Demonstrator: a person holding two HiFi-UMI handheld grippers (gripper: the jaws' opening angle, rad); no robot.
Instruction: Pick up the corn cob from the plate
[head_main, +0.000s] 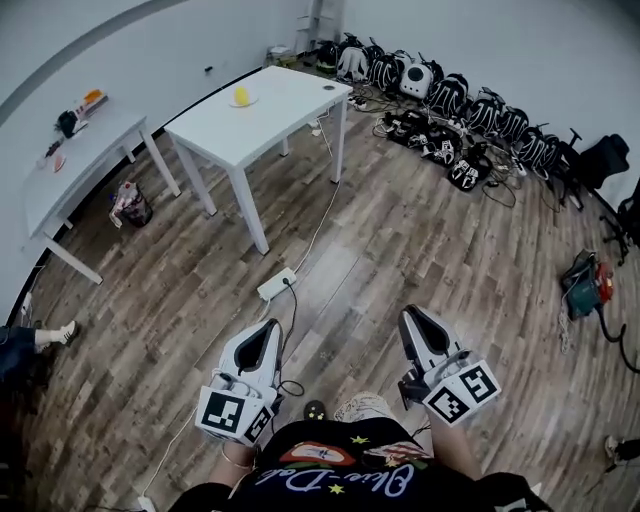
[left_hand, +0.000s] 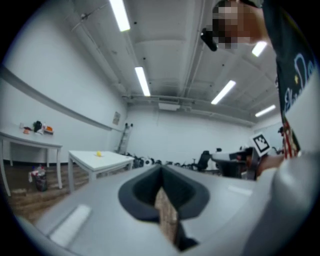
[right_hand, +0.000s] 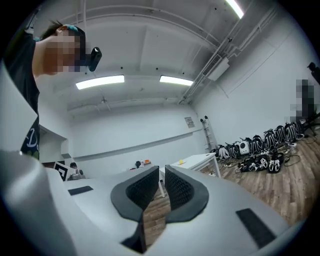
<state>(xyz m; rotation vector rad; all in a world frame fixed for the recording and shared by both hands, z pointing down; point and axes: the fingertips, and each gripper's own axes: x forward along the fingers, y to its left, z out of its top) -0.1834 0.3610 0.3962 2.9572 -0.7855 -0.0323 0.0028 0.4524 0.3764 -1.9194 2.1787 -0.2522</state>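
Observation:
The yellow corn cob lies on a small plate at the far side of a white table, well ahead and to the left across the room. It shows as a tiny yellow spot in the left gripper view and the right gripper view. My left gripper and right gripper are held level above the wooden floor, close to my body and far from the table. The left gripper's jaws meet, with nothing between them. On the right gripper the pads stand together, also holding nothing.
A second white table with small items stands along the left wall, a bag beneath it. Several backpacks line the far wall. A power strip and its cable lie on the floor ahead. A tool rests at right.

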